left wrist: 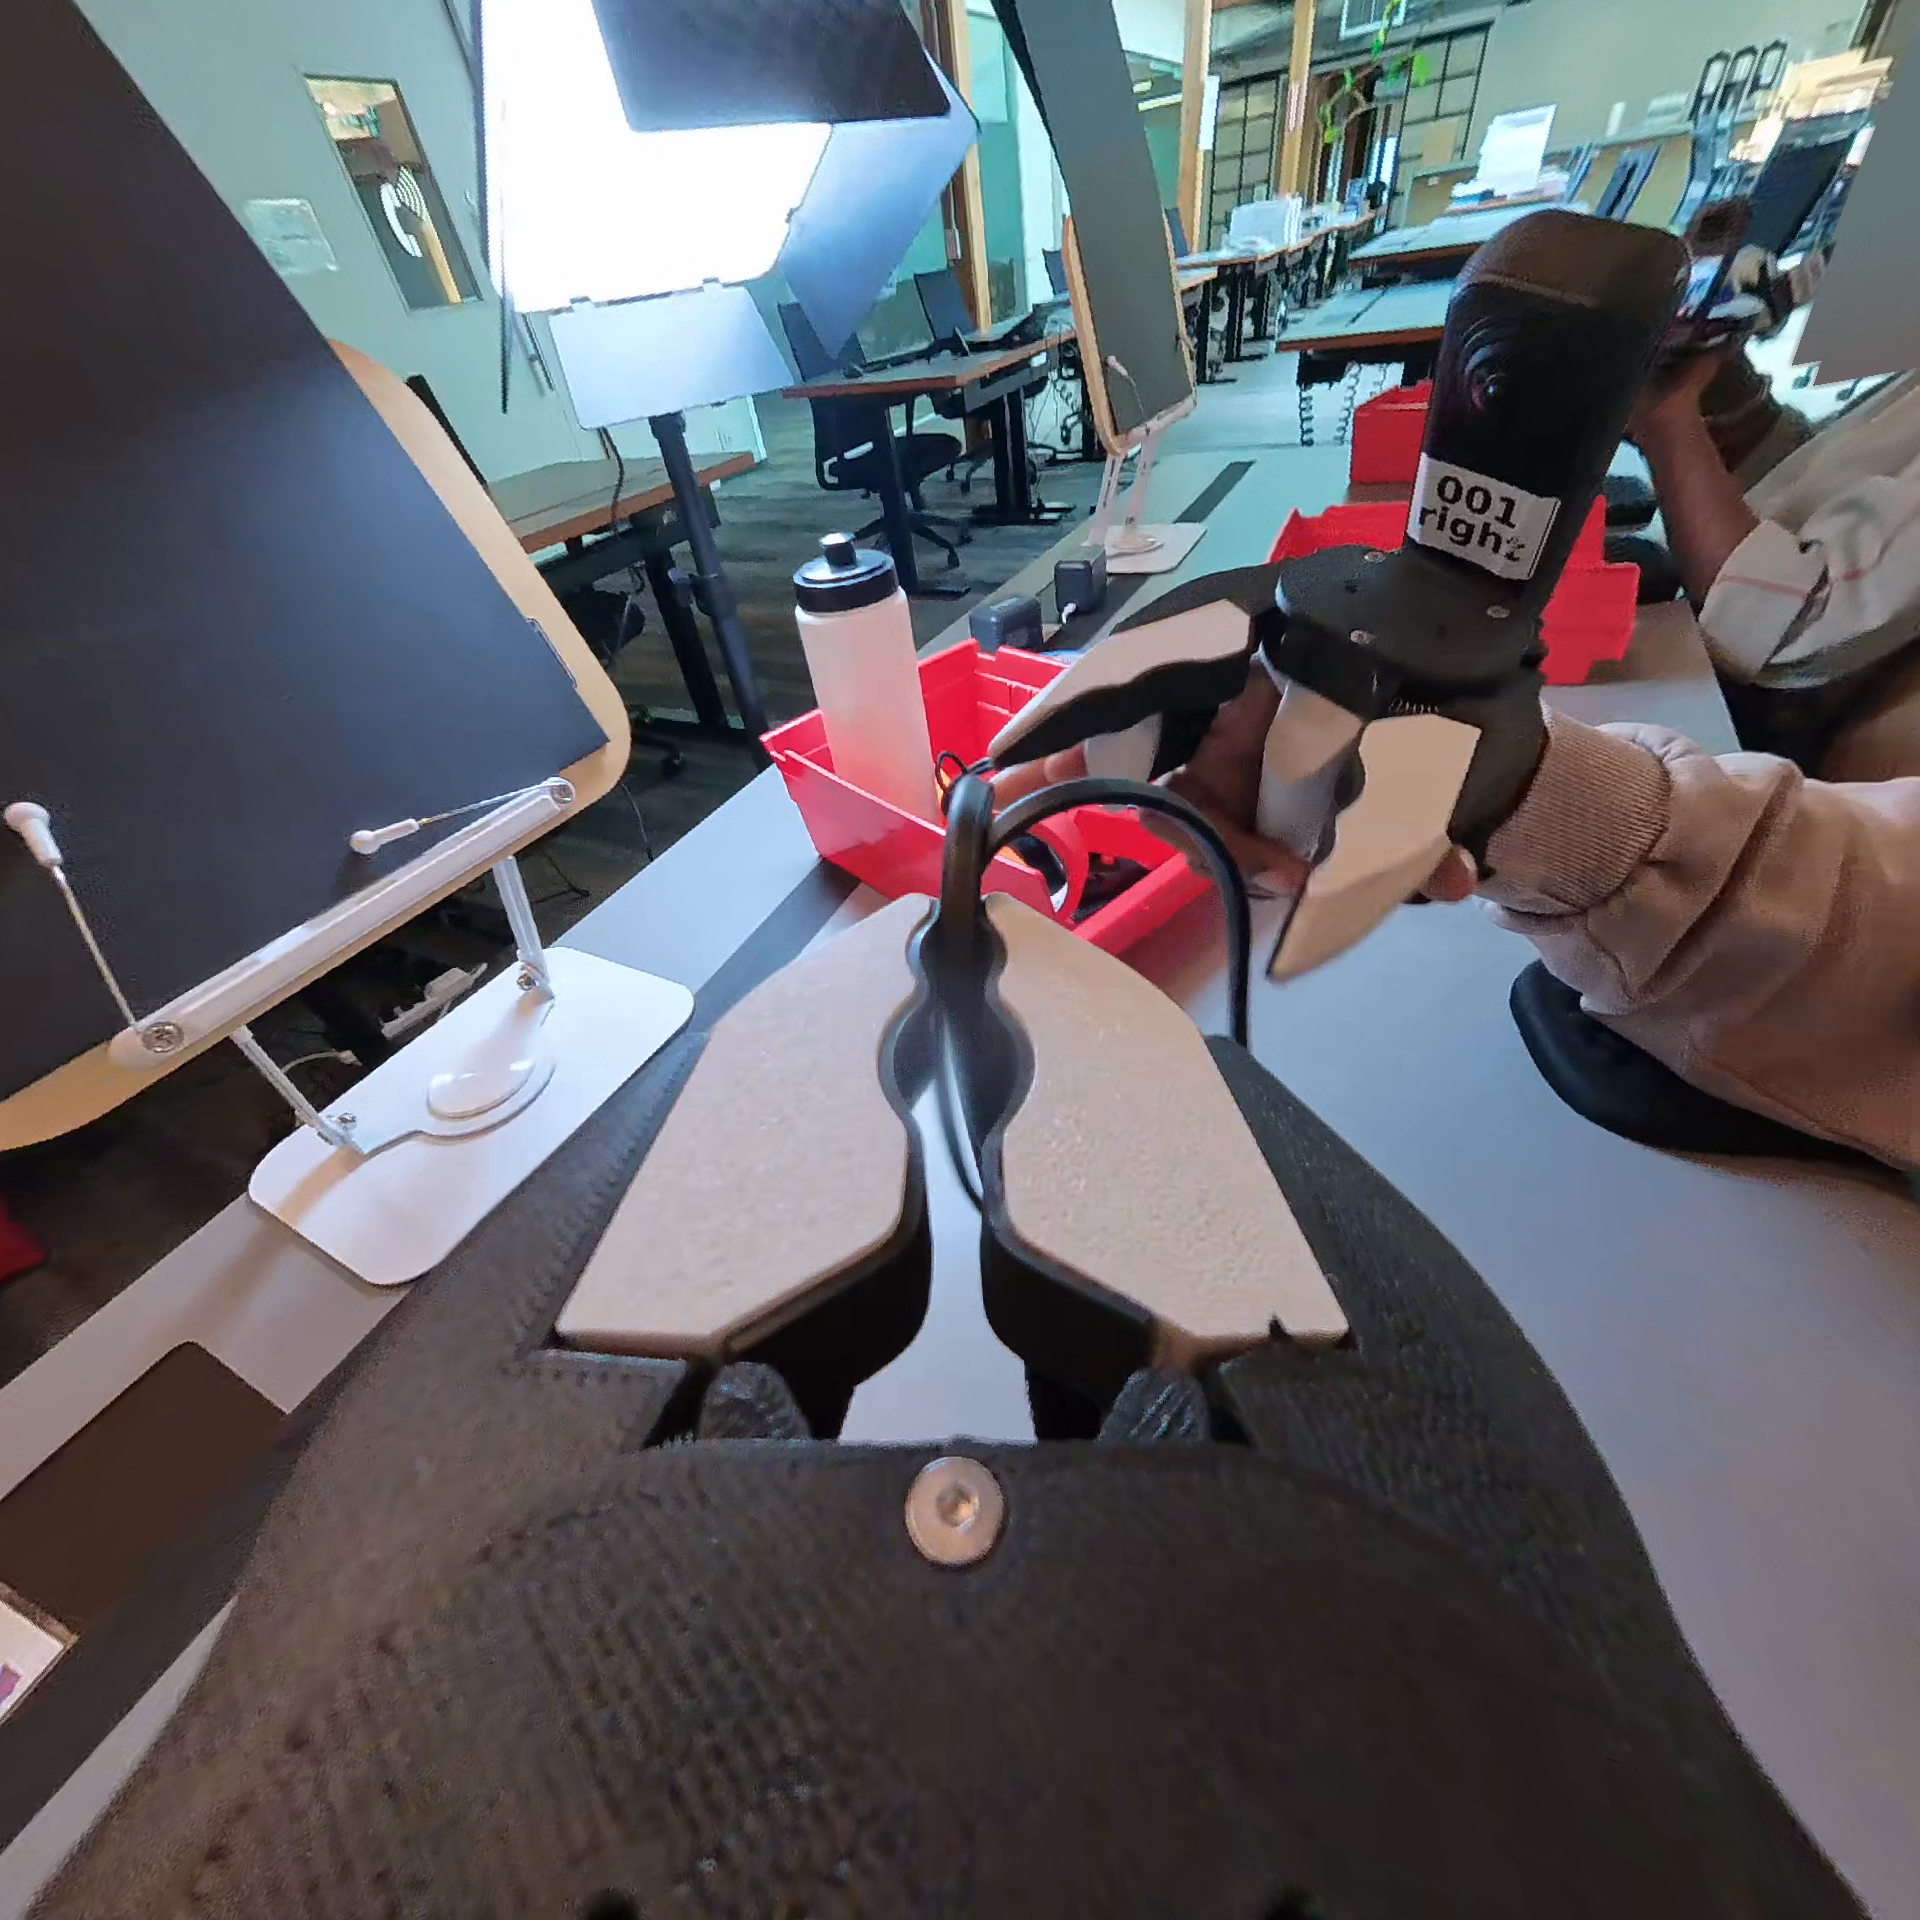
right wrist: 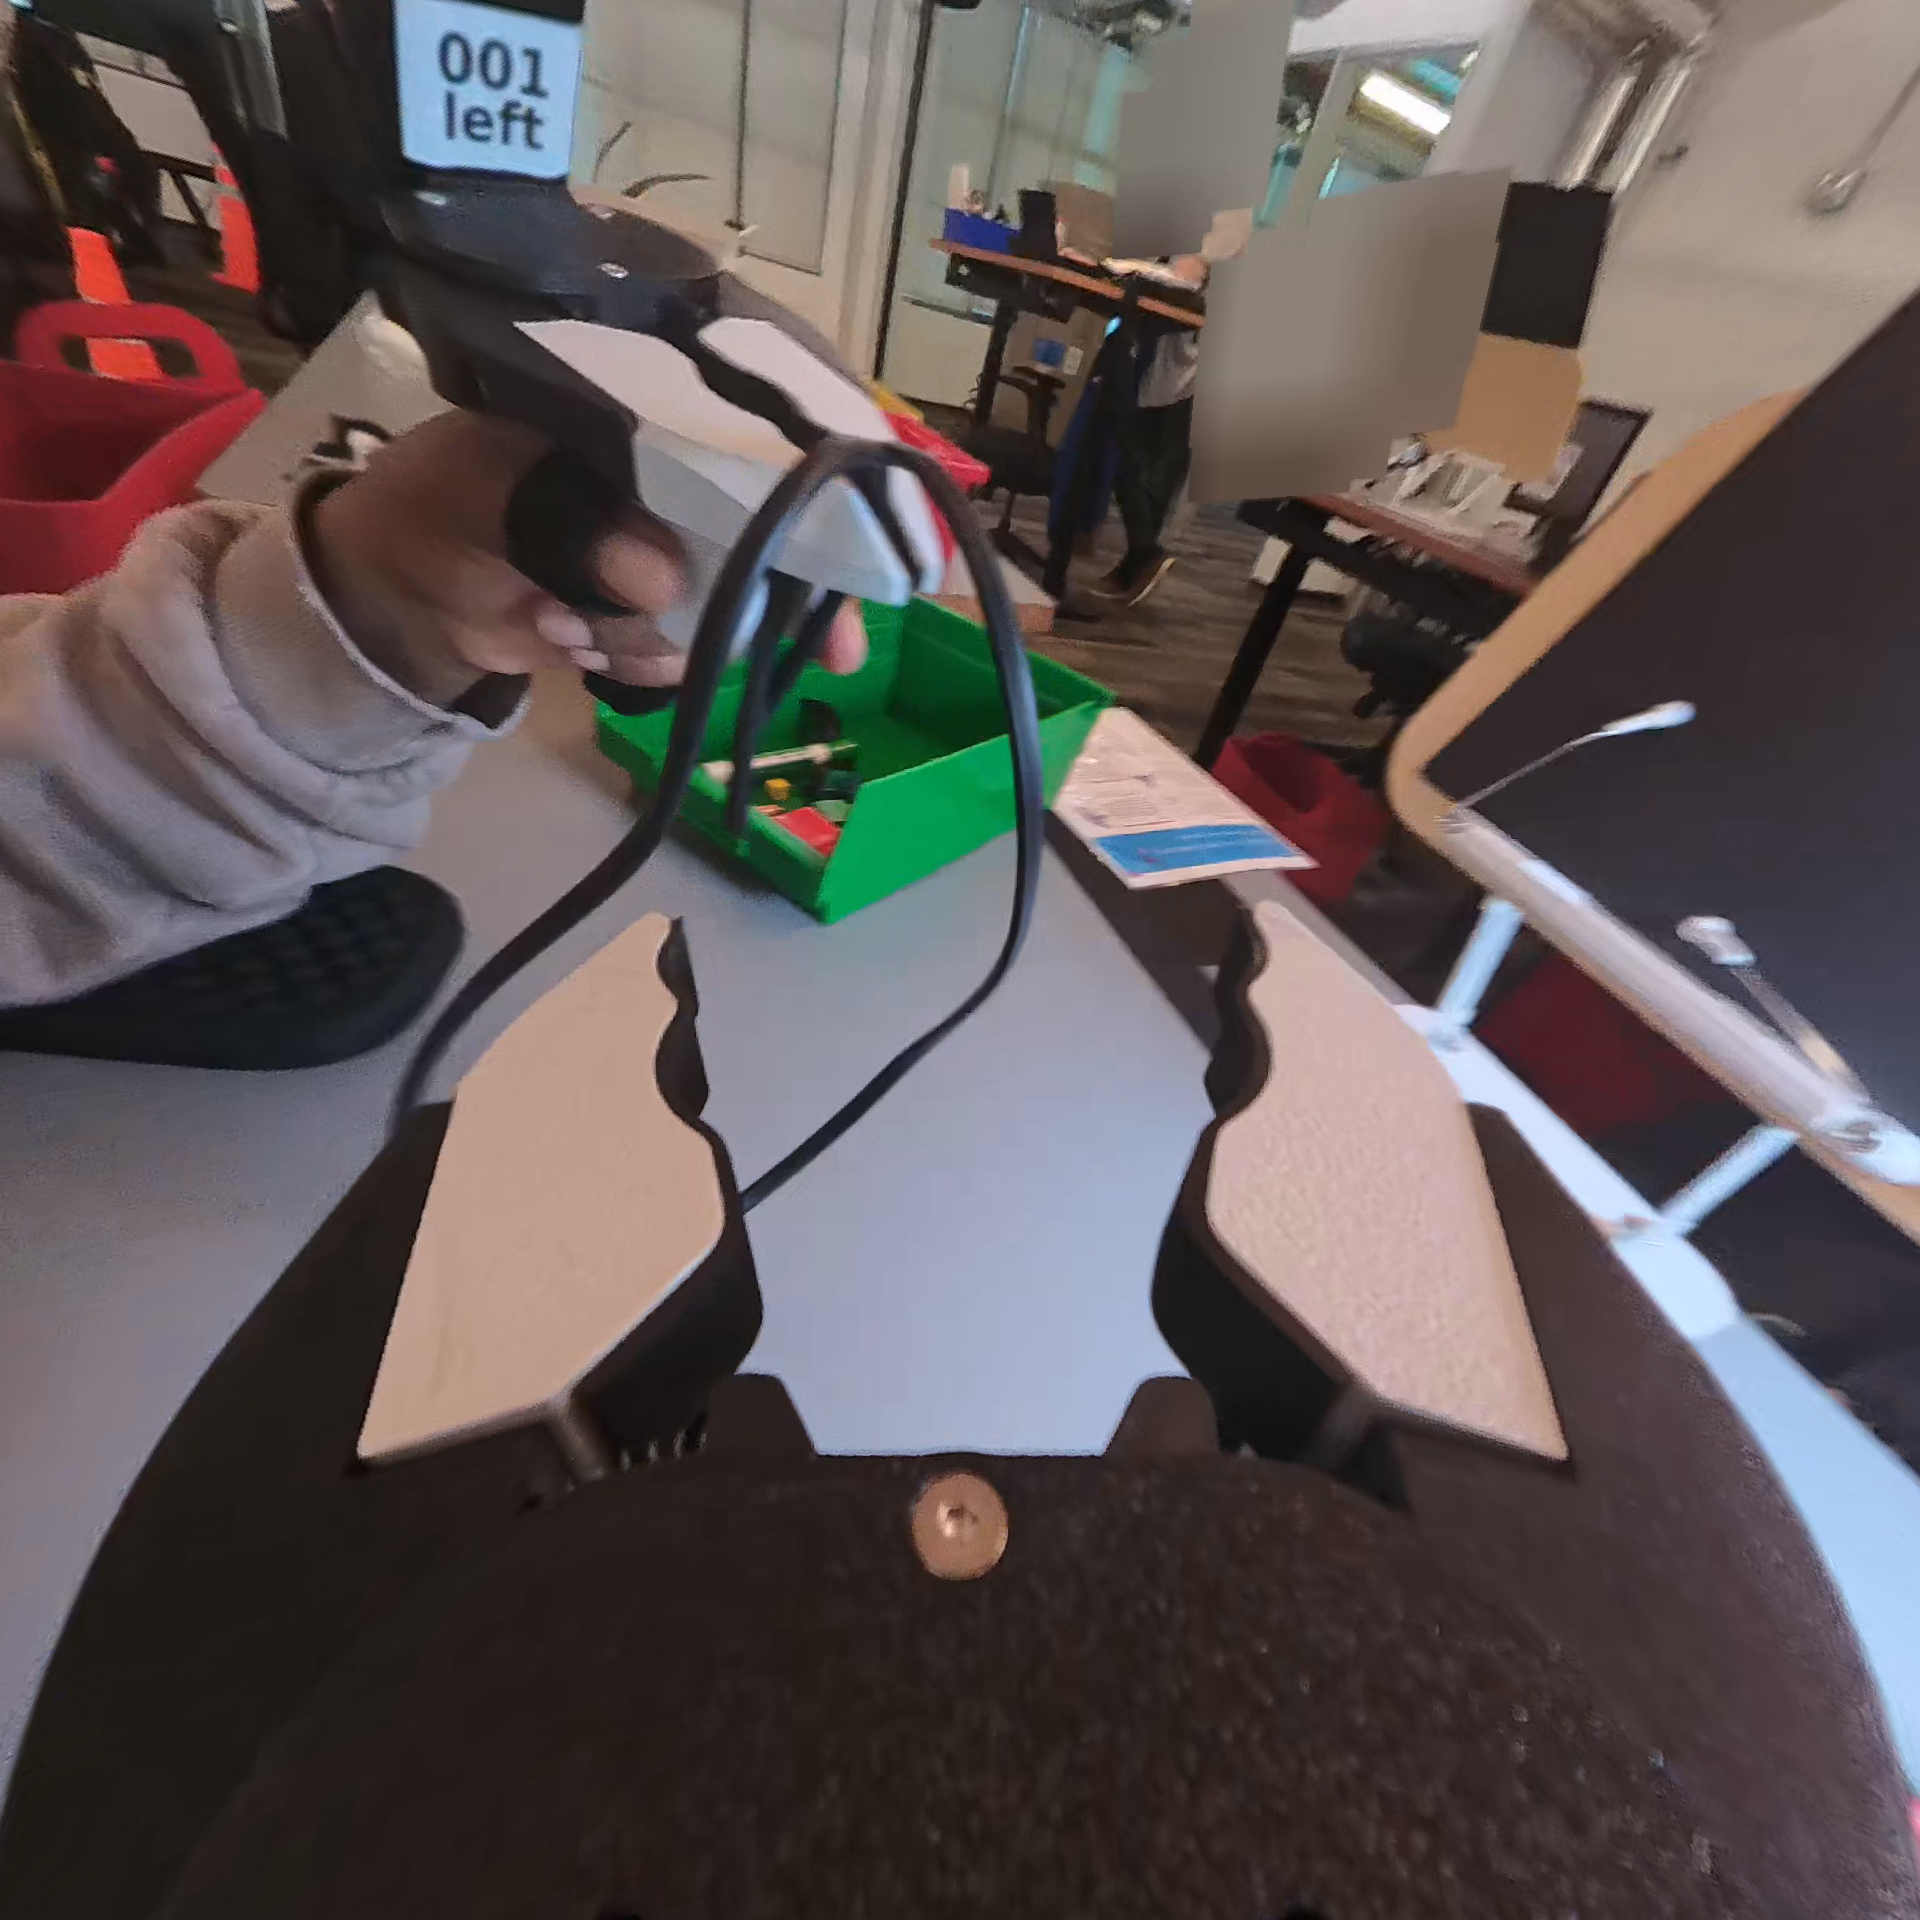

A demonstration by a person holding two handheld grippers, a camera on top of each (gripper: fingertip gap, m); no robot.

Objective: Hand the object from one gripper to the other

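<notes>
Left gripper [left wrist: 961, 935] pinches the black cable [left wrist: 1195, 821]; right gripper [right wrist: 961, 1039] gapes wide.

The cable loops out between the spread right fingers [right wrist: 561, 1174]. At ten o'clock of the pinch stands a white bottle [left wrist: 868, 686] in a red bin [left wrist: 883, 831].

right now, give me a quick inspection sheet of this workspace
surface: grey table, bare between the right fingers.
job's things: black cable, looped, pinched near its bend by the left gripper and hanging in the air.
clutter: red bin with a white bottle standing in it; green bin of small parts; paper sheet; black wrist pad.
grippers: left gripper shut on the cable; right gripper open, holding nothing, cable loop near its fingers.
cables: only the job's cable on the table.
surroundings: black boards on white stands, a studio light, office desks behind.
</notes>
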